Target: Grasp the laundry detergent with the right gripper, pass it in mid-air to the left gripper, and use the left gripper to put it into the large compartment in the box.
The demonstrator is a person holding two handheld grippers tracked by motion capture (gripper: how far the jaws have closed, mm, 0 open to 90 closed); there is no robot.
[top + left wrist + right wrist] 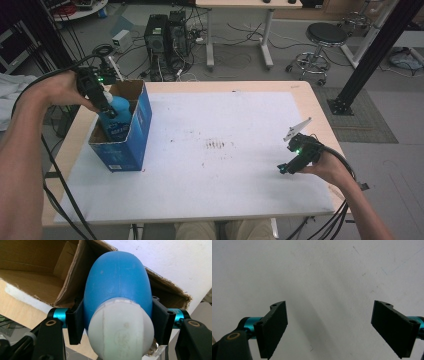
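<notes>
Blue bottle held at the mouth of the open box, right tongs idle.

On the left, the left tongs (pixel 106 101) are clenched on a blue bottle (pixel 118 116) just below its white cap (pixel 121 328), one black jaw pressed to each side of the neck. The bottle sits upright inside the open top of a blue cardboard box (pixel 131 142), which stands near the left edge of the white surface (pixel 225 150). The bottle has a label with pale print, and the box carries white print low on its front, but both are too small to read. Far to the right, well apart from the box, the right tongs (pixel 289 165) are released, jaws spread wide over bare surface with nothing between them.
</notes>
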